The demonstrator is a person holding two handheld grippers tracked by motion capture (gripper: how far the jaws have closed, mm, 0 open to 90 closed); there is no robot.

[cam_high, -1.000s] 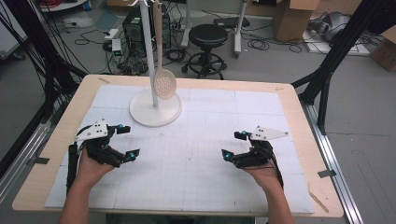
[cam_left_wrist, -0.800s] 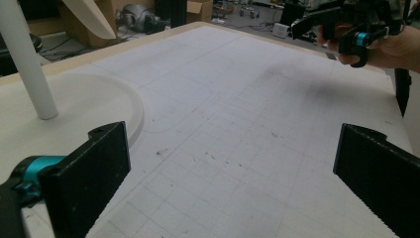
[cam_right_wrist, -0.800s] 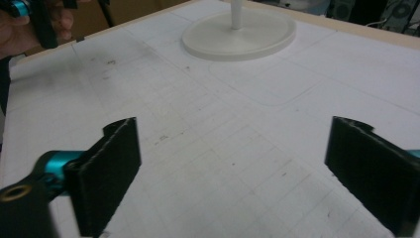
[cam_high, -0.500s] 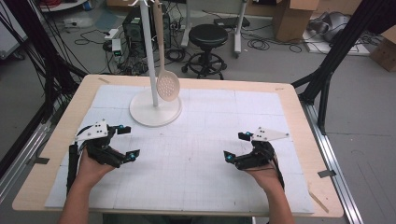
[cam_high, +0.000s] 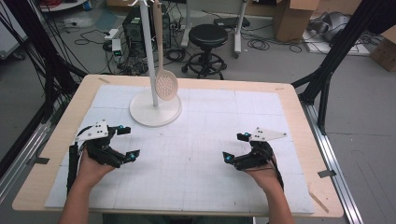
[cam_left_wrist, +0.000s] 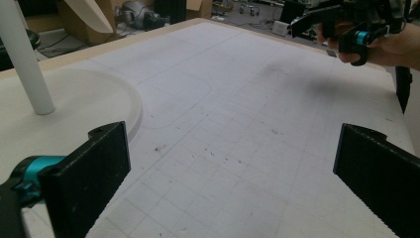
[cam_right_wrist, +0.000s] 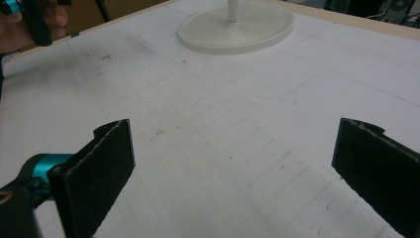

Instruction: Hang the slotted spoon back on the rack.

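A white stand with a round base and a tall pole rises at the back left of the mat. A pale slotted spoon hangs from it, bowl down, just above the base. My left gripper rests at the left of the mat, open, with nothing between its jaws. At the right my right gripper is open too. Its jaws have just been opening wider and only bare mat lies between them. Both grippers point inward toward each other.
A white gridded mat covers a wooden table. Behind the table stand a black stool, a computer tower, cables and cardboard boxes. Black frame struts flank both sides.
The right gripper's jaws have spread a little wider. The hanging spoon has swayed slightly. Both hands have stayed where they were.
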